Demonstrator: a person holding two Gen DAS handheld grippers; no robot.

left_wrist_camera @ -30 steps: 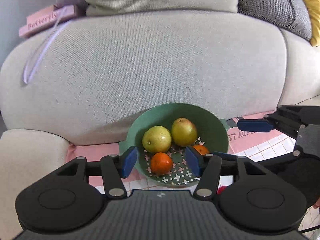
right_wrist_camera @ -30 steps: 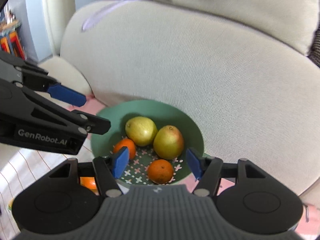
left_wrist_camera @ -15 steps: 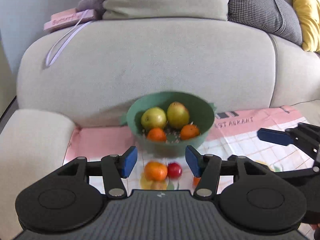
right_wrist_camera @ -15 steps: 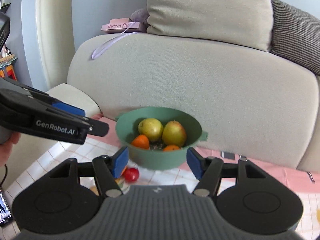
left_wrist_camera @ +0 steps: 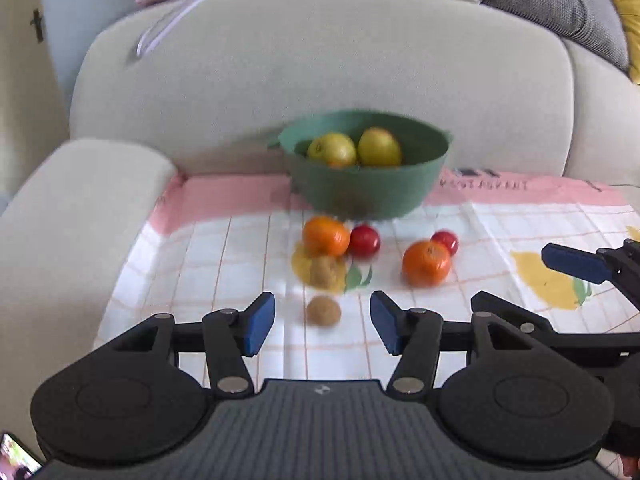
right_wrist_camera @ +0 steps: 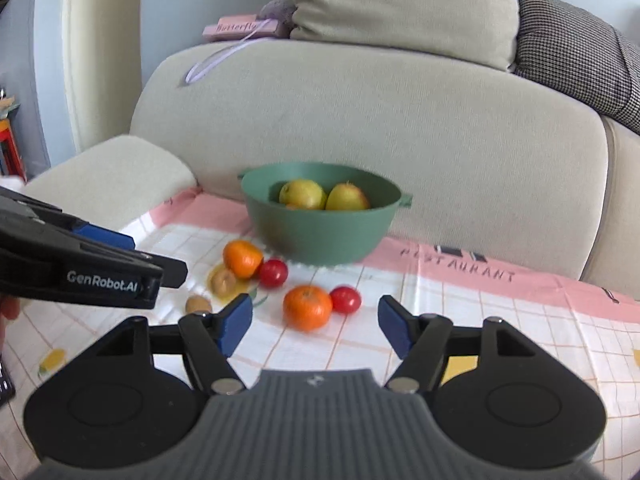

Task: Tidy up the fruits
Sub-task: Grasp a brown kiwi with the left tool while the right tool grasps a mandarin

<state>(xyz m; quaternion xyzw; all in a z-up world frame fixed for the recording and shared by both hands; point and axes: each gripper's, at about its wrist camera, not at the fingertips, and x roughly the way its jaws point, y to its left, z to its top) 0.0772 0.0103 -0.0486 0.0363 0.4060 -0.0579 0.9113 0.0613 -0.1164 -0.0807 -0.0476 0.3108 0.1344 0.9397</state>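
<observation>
The left gripper (left_wrist_camera: 322, 328) hung nearest, its blue pads apart with nothing between them but the view of a small brown kiwi (left_wrist_camera: 323, 310) lying on the cloth beyond, untouched. The right gripper (right_wrist_camera: 315, 325) stood with its jaws opening and empty; an orange (right_wrist_camera: 307, 306) lay past its tips, with a red fruit (right_wrist_camera: 345, 299) touching that orange on the far right side.

All the loose fruit lay on a checked cloth (left_wrist_camera: 224, 264) spread over the sofa seat. Bare cloth ran between the gripper tips and the fruit, and wide bare cloth lay to the right of the group. Left of the kiwi the cloth ended near the pale armrest (left_wrist_camera: 80, 200), which rose above the seat.

Further on, a second kiwi (left_wrist_camera: 325, 270) rested just behind the first, with another orange (left_wrist_camera: 325, 236) touching its far edge and a second red fruit (left_wrist_camera: 364, 241) pressed against that orange's right side. A clear strip of cloth separated this cluster from the right-hand pair.

Behind them stood the green bowl (left_wrist_camera: 372, 192) on the pink border of the cloth, close against the sofa backrest (left_wrist_camera: 320, 60). Two yellow-green pears (left_wrist_camera: 354, 148) sat side by side inside it, and a sliver of orange showed below them. Cushions lined the top of the backrest.
</observation>
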